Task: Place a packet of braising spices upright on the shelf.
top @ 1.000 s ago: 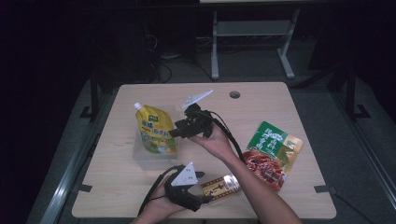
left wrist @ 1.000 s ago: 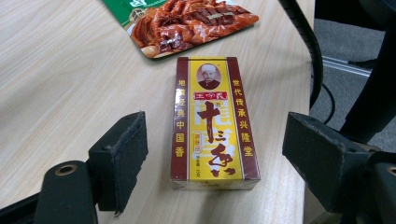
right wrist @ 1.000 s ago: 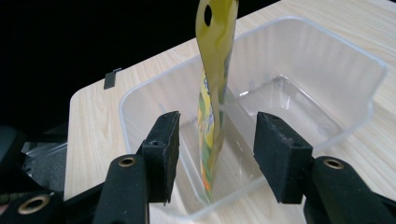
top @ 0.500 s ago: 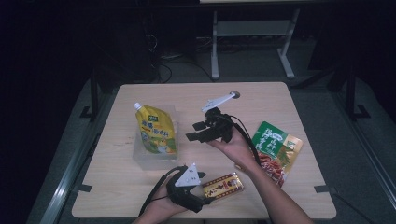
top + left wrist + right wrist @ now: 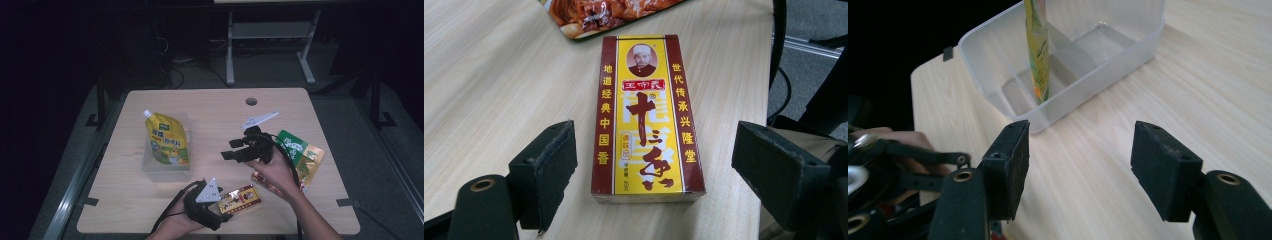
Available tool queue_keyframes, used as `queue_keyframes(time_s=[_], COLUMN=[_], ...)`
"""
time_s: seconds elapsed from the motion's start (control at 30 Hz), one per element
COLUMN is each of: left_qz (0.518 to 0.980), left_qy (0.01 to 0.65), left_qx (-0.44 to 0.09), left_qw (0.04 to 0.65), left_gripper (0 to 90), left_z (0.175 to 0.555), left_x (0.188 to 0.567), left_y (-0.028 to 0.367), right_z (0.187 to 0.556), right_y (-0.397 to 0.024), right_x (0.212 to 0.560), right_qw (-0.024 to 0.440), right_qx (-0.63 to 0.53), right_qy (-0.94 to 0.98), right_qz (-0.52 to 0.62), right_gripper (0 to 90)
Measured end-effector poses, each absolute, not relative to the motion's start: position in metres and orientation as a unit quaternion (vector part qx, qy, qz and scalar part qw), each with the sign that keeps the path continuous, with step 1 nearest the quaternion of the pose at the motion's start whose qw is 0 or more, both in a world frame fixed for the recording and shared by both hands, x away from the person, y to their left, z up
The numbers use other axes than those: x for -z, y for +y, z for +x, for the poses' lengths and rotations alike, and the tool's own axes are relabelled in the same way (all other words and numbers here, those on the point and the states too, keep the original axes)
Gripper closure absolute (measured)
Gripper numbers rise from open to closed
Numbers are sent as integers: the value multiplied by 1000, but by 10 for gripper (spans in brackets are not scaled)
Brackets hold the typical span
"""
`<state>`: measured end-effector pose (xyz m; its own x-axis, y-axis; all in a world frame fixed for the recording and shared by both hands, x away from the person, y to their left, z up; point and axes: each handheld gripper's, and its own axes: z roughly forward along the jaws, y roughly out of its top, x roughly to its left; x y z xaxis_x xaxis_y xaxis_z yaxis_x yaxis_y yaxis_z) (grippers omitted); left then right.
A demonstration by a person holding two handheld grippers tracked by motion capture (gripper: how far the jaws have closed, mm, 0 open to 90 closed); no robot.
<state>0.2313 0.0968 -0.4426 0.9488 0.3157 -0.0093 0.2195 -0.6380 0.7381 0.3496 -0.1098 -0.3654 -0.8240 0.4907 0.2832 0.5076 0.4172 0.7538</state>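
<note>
Tongs on the left (image 5: pixel 649 170) are spread wide around a red and yellow box (image 5: pixel 644 115), which lies flat on the desk (image 5: pixel 499 75) at its near edge, untouched by either pad. Right tongs (image 5: pixel 1080 167) have just been opening, with nothing between them, and are aimed at a clear tub (image 5: pixel 1083 60) in which a yellow pouch (image 5: pixel 1037 45) stands.

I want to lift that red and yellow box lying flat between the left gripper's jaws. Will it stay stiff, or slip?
The box has crisp, straight edges, so it likely stays stiff. It looks like thin carton, probably light, and a hard squeeze might dent it. Its glossy print could slide a little on the pads. Lying flat on the table, it should not roll.
</note>
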Motion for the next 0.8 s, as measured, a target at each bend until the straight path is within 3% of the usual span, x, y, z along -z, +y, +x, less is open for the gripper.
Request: queue_keyframes(time_s=[0.8], left_qz=[916], left_qy=[144], left_qx=[-77], left_qw=[367], left_gripper=[197], left_z=[231], left_x=[454], left_y=[89], right_z=[316], right_y=[-161], right_x=[399], right_qw=[7], right_qx=[436], right_qy=[-832], right_qz=[-344], right_gripper=[349])
